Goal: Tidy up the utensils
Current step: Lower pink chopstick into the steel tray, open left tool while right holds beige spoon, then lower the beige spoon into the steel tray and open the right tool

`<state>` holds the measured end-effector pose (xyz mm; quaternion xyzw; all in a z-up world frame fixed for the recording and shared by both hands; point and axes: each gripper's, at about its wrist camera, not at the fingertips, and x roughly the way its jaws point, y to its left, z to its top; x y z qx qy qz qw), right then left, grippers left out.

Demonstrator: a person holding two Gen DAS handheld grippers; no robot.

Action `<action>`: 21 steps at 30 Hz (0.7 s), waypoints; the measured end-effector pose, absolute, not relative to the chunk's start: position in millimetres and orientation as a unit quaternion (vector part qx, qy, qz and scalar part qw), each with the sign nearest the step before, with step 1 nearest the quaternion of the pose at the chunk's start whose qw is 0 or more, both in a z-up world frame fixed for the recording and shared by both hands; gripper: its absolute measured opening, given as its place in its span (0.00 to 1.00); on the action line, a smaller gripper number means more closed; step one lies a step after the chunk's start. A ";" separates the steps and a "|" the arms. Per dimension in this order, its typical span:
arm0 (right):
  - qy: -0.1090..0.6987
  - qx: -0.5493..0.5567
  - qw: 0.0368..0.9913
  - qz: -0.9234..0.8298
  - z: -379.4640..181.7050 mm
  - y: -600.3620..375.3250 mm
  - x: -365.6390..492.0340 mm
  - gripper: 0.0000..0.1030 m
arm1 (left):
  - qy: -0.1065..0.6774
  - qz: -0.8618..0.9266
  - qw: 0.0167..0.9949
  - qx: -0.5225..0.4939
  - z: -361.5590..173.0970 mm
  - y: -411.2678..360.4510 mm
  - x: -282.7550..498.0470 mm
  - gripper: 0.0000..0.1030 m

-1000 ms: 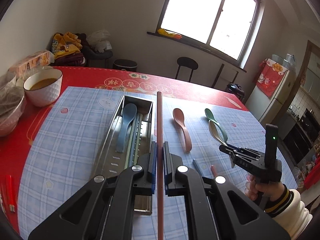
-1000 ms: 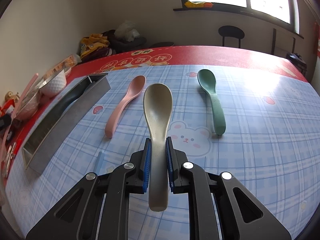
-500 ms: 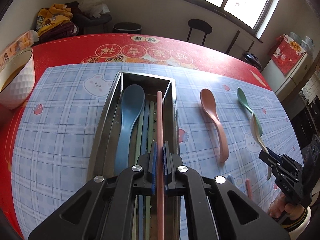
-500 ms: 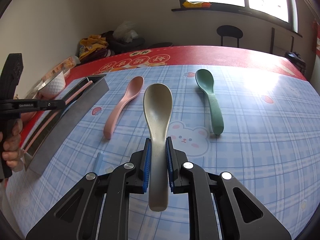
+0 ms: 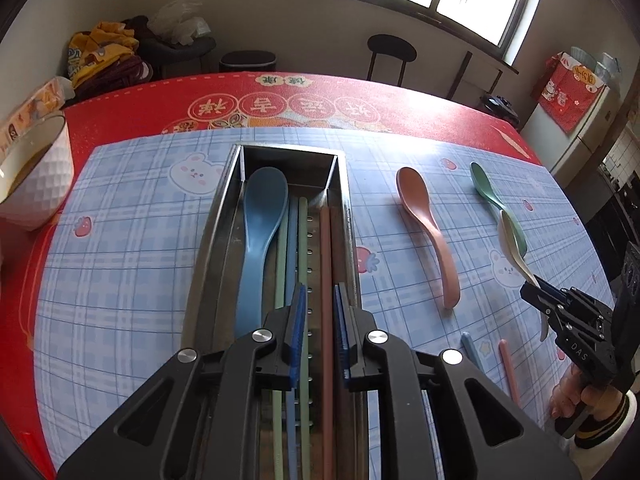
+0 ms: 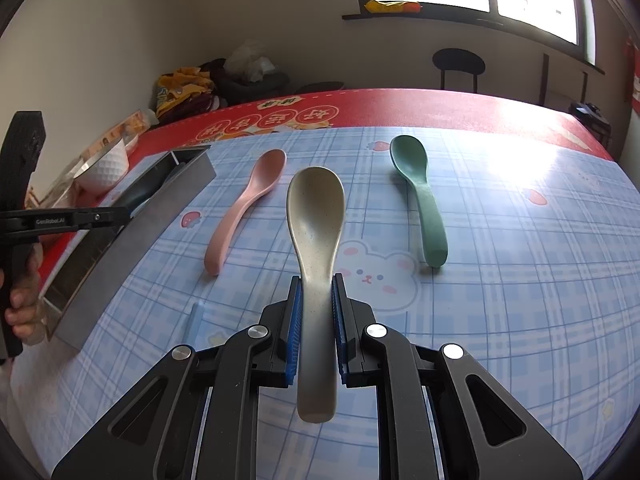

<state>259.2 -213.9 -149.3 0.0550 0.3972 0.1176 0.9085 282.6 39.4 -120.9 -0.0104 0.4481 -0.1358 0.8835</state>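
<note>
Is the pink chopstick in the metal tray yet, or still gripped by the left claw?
In the tray: the pink chopstick lies along the metal tray. The left claw is opening, pads clear of it.

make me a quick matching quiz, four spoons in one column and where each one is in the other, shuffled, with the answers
Spoons:
1. blue spoon
2. beige spoon
3. pink spoon
4. green spoon

Places:
A. lying on the plaid mat, right of the beige spoon
B. inside the metal tray
C. clamped in the right claw
D. lying on the mat between tray and beige spoon

Pairs: 1-B, 2-C, 3-D, 4-A
</note>
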 end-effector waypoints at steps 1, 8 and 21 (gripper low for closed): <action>0.398 0.055 0.908 0.117 -149.4 -214.0 259.4 0.14 | 0.433 -0.135 0.891 -0.004 -116.4 40.8 273.6 0.21; 0.401 0.052 0.907 0.116 -150.6 -212.7 260.1 0.14 | 0.318 -0.104 0.942 0.014 -106.0 63.1 208.9 0.53; 0.405 0.047 0.908 0.094 -151.7 -210.4 263.1 0.14 | 0.266 -0.065 0.962 -0.007 -112.3 100.1 193.5 0.94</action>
